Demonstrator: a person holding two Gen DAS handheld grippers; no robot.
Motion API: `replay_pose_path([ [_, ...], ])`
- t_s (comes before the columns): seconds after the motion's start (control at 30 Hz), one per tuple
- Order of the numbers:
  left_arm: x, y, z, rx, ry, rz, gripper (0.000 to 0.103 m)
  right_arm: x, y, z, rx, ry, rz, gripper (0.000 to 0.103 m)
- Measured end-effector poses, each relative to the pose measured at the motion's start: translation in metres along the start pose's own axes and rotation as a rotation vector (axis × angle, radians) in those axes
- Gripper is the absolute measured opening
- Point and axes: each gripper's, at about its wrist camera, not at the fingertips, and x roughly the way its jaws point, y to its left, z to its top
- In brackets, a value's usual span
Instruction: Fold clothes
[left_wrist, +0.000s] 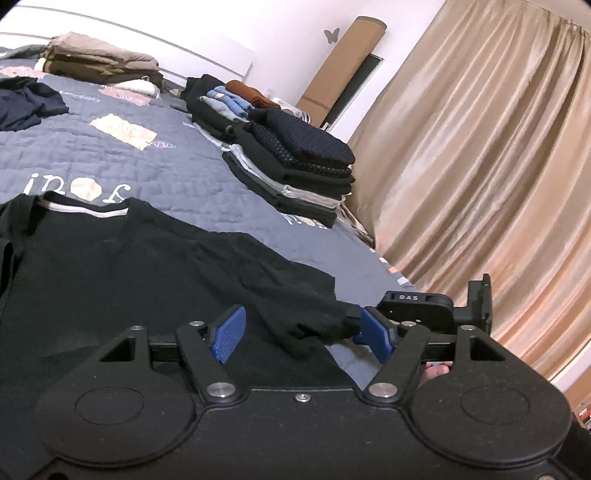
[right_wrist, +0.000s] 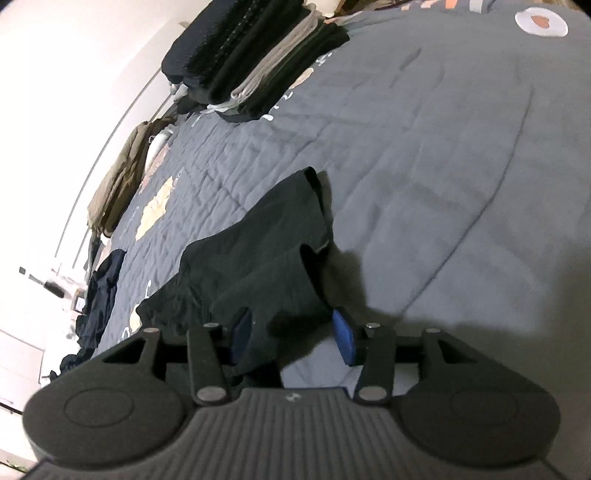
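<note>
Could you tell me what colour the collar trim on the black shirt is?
White trim, clearest in the left wrist view.

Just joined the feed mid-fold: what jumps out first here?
A black T-shirt lies spread on the grey-blue quilt, its sleeve bunched between the left tongs, which stand open. Along the quilt's curtain-side edge sits a stack of folded dark clothes. The right tongs straddle a fold of the shirt.

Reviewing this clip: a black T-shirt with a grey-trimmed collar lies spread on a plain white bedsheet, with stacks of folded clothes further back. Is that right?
Not quite. The black T-shirt with the grey-trimmed collar lies on a blue-grey quilted bedspread with printed patches and lettering, not a plain white sheet. The left wrist view shows it. The stacks of folded clothes do sit further back.
</note>
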Motion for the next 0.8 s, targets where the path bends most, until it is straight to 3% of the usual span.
replay_pose_path([
  [0.23, -0.001, 0.001, -0.001, -0.004, -0.001, -0.005, 0.068, 0.017, -0.001, -0.006, 0.067, -0.014, -0.009, 0.052],
  [0.43, -0.005, 0.005, 0.000, -0.018, -0.007, 0.003, 0.068, 0.023, -0.006, -0.004, 0.158, -0.067, 0.046, 0.053],
  [0.47, -0.006, 0.005, 0.000, -0.021, -0.009, 0.004, 0.068, 0.023, -0.005, -0.004, 0.153, -0.075, 0.049, 0.051],
  [0.53, -0.008, 0.007, 0.001, -0.025, -0.014, 0.007, 0.068, 0.025, 0.000, -0.004, 0.125, -0.090, 0.046, 0.031],
  [0.57, -0.009, 0.008, 0.001, -0.026, -0.017, 0.009, 0.068, 0.026, 0.002, -0.004, 0.115, -0.097, 0.050, 0.013],
  [0.67, -0.011, 0.011, 0.002, -0.036, -0.021, 0.016, 0.068, 0.024, 0.008, -0.004, 0.104, -0.120, 0.055, 0.008],
  [0.8, -0.014, 0.016, 0.004, -0.044, -0.024, 0.024, 0.068, 0.018, 0.028, -0.003, -0.013, -0.170, 0.025, 0.007],
])
